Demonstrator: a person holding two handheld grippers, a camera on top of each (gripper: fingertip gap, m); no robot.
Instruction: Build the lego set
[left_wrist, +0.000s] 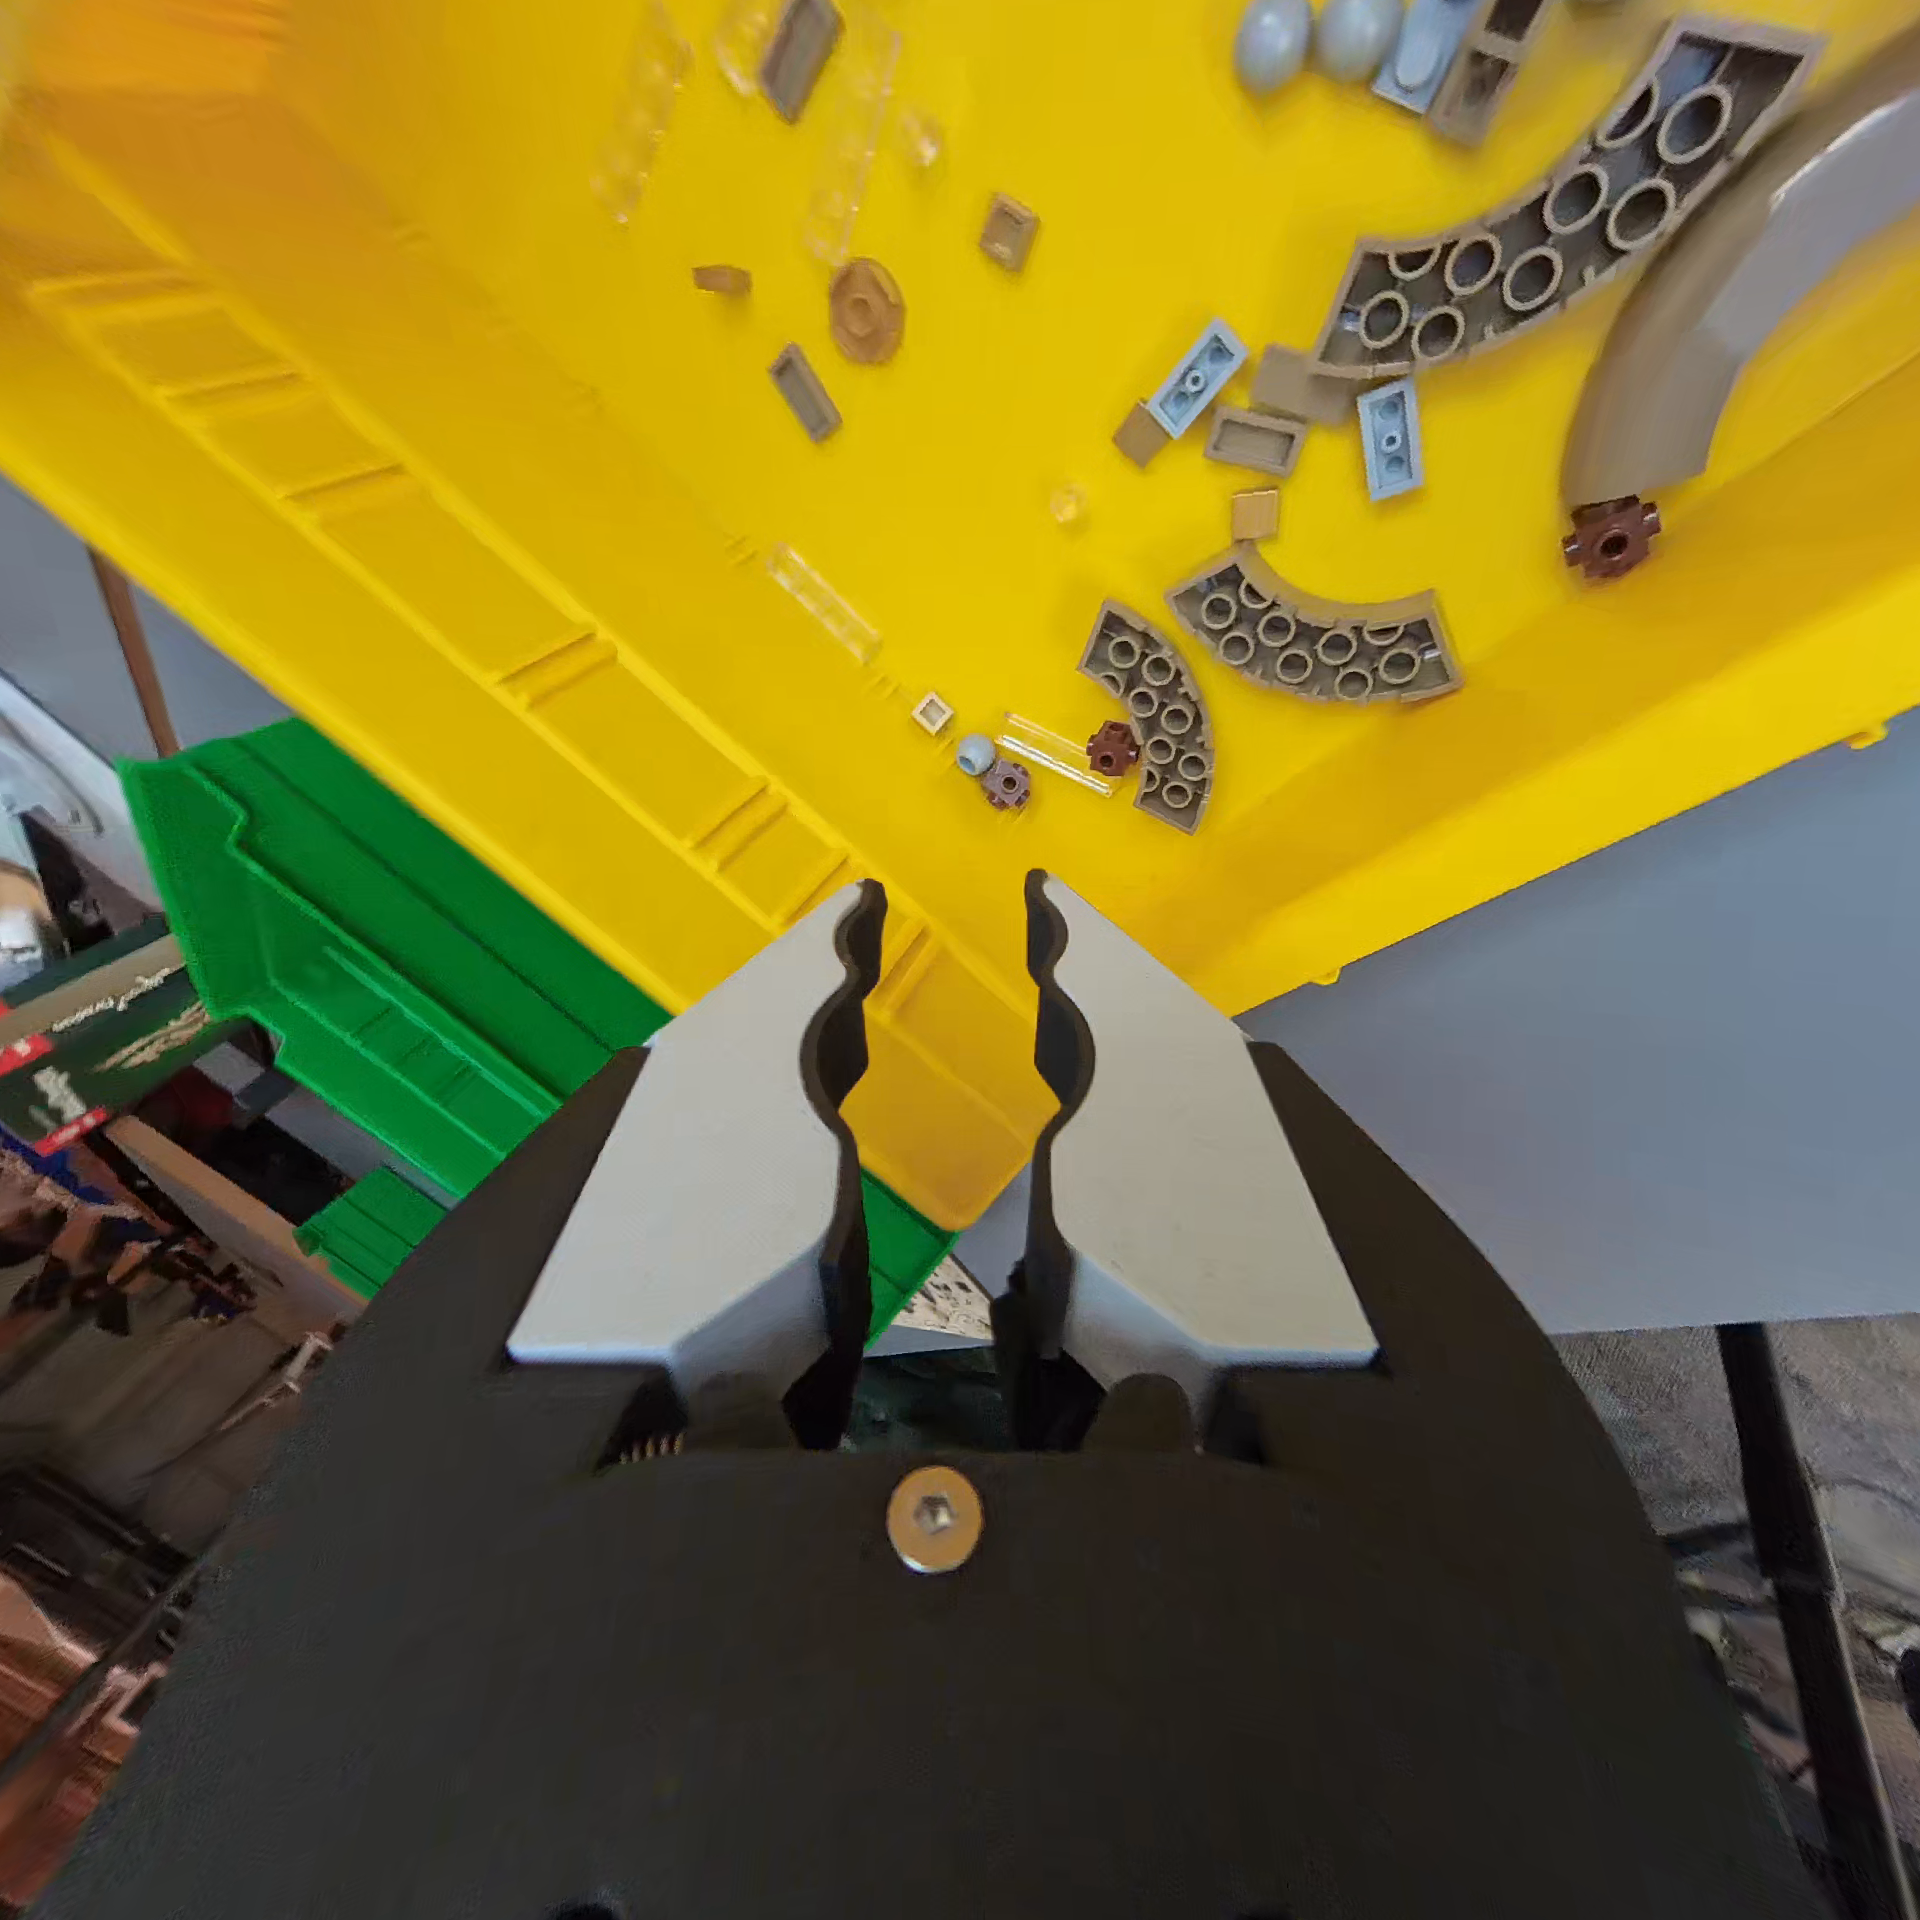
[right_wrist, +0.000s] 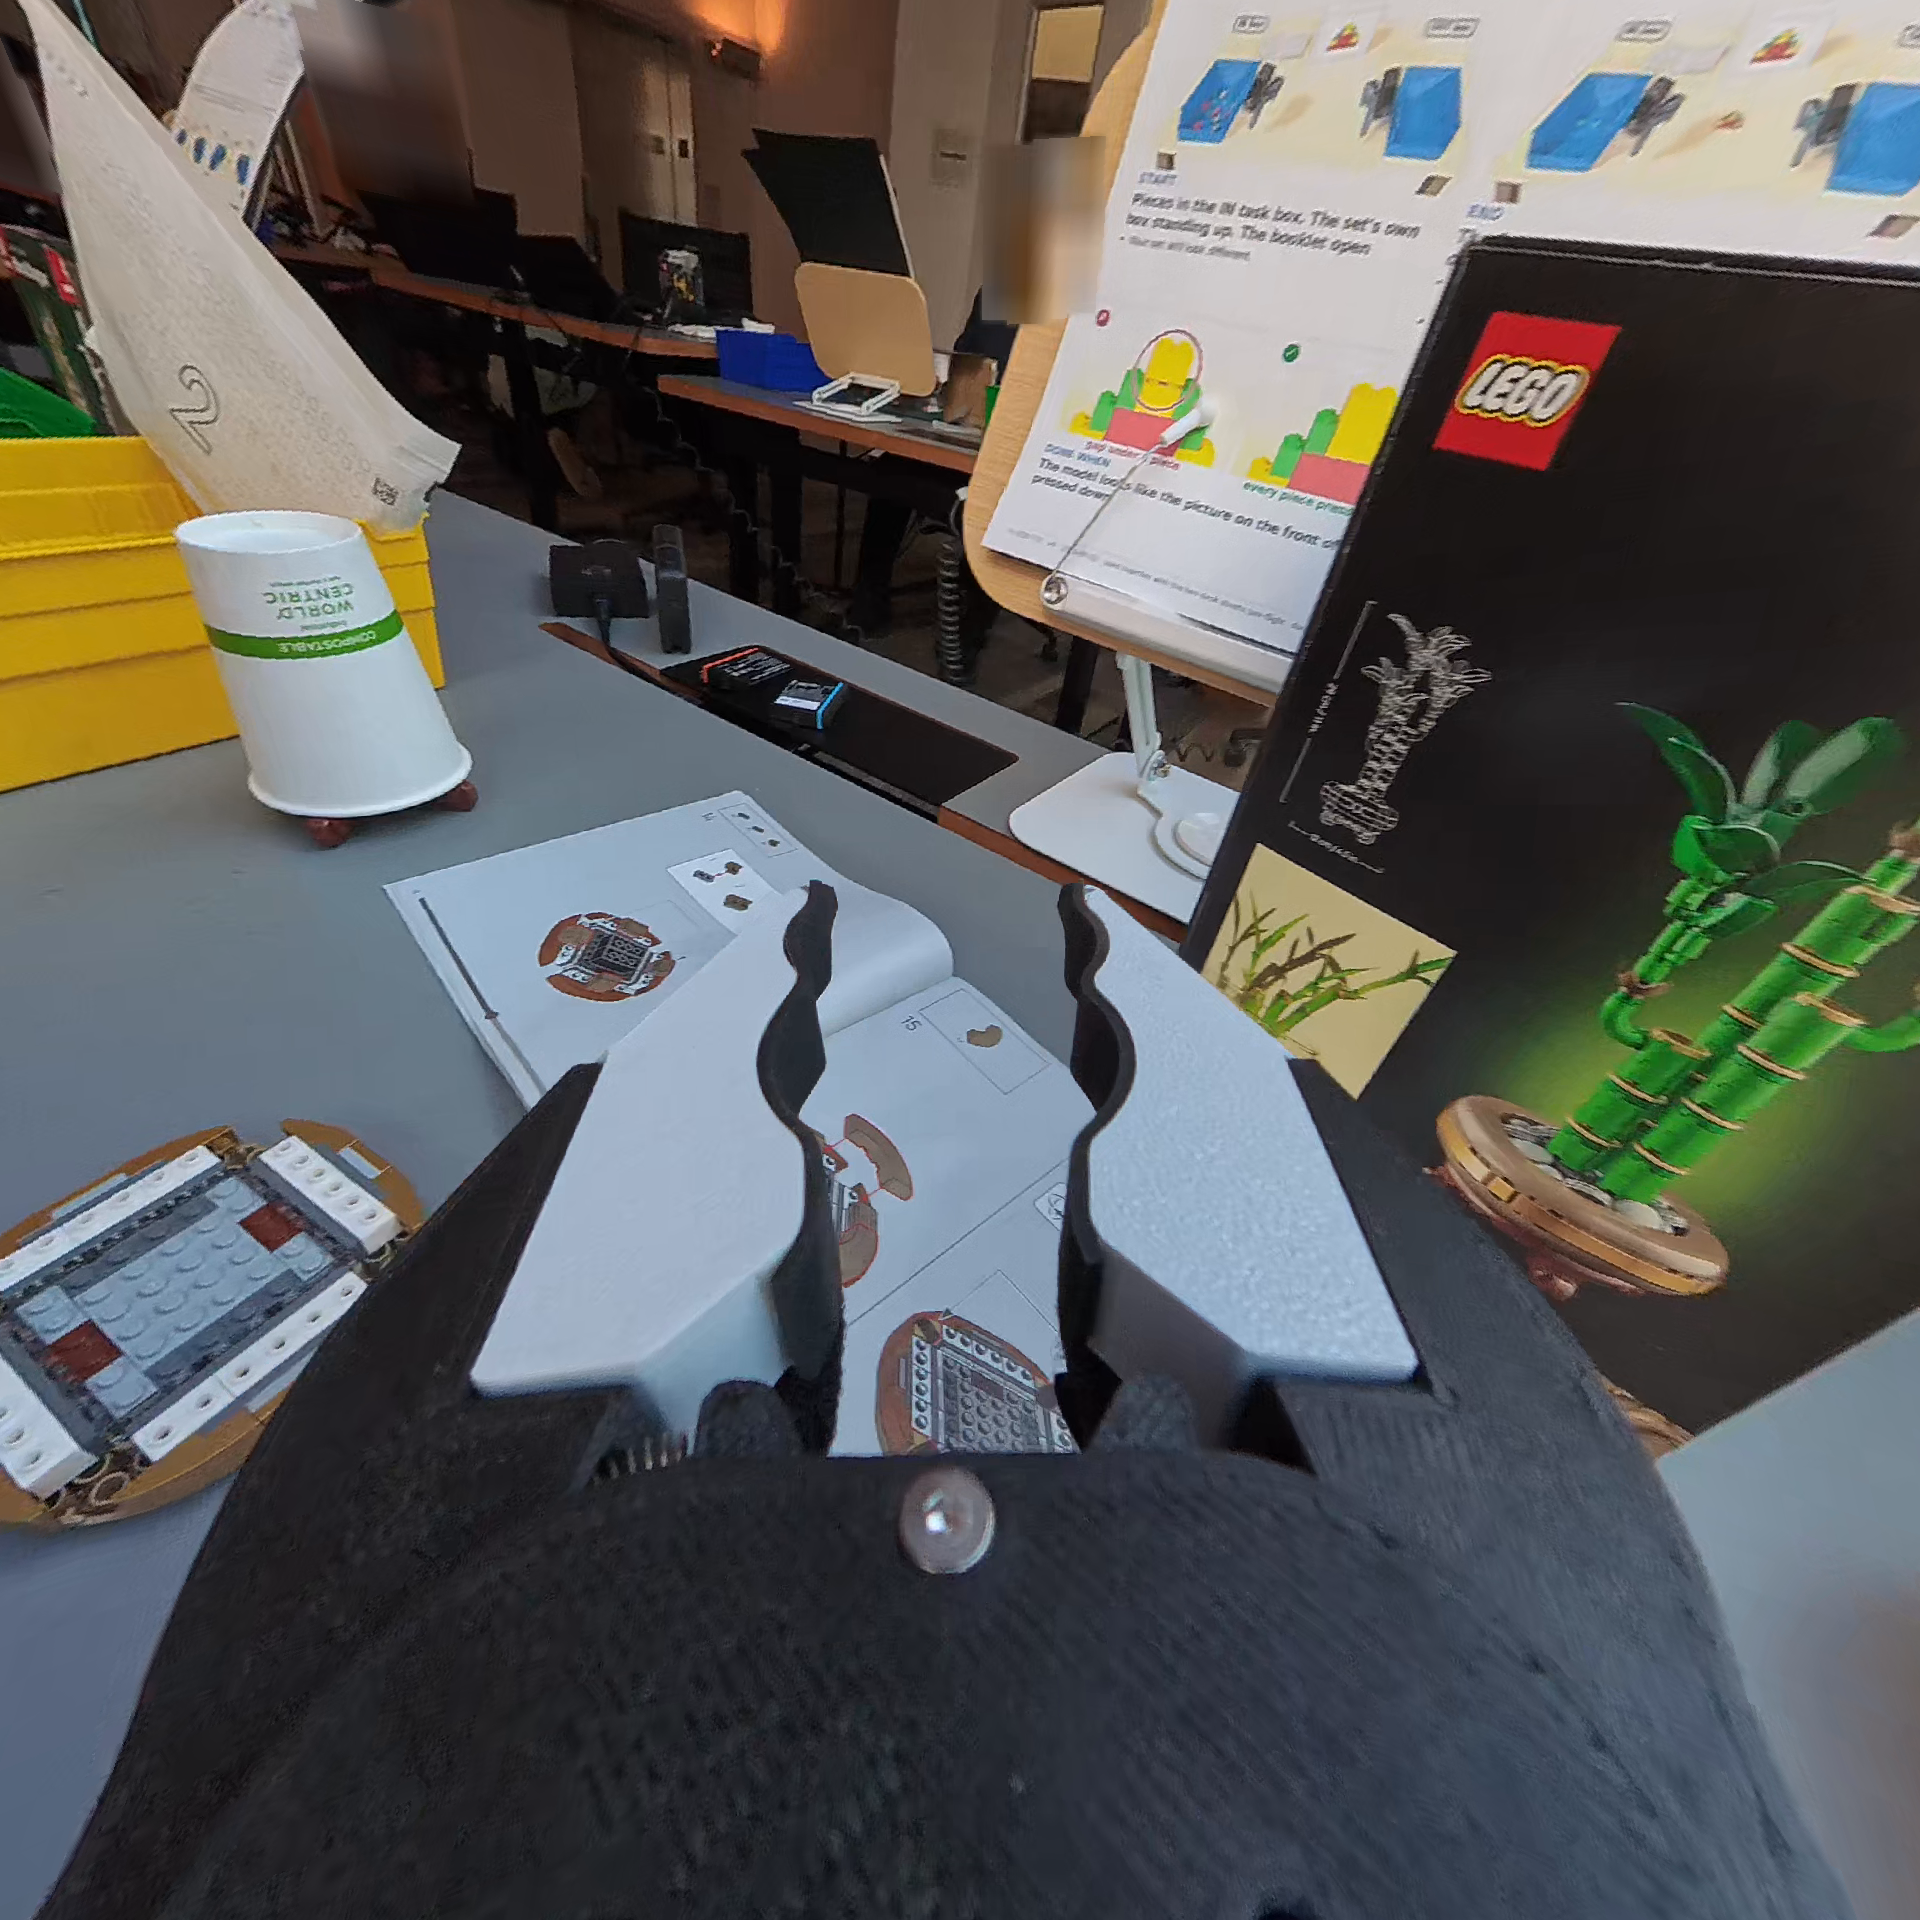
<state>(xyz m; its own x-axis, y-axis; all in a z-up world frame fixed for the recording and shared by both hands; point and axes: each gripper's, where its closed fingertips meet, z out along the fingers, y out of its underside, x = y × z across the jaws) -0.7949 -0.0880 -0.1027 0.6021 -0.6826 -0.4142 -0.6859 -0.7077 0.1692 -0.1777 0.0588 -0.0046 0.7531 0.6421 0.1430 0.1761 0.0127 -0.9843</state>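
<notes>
Both jaws stand apart, empty: your left gripper (left_wrist: 954, 894) should descend squarely onto one curved tan piece (left_wrist: 1155, 717); right gripper (right_wrist: 940, 914) idle.

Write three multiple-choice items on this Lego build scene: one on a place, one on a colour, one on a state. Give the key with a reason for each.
1. Where does the white paper cup stand?
A. Upside down on the grey table, beside the yellow bins
B. Inside the green bin
C. On the open booklet

2. What colour is the tray that holds the loose pieces?
A. Blue
B. Yellow
C. Red

3. What state is the left hand-held gripper in?
A. Shut on a curved tan plate
B. Shut on a clear bar
C. Open, holding nothing

Key: 1 A, its wide rim is down on the table next to the bins. 2 B, the curved tan plates lie on yellow plastic. 3 C, a clear gap shows between its fingers, with nothing in it.
</notes>
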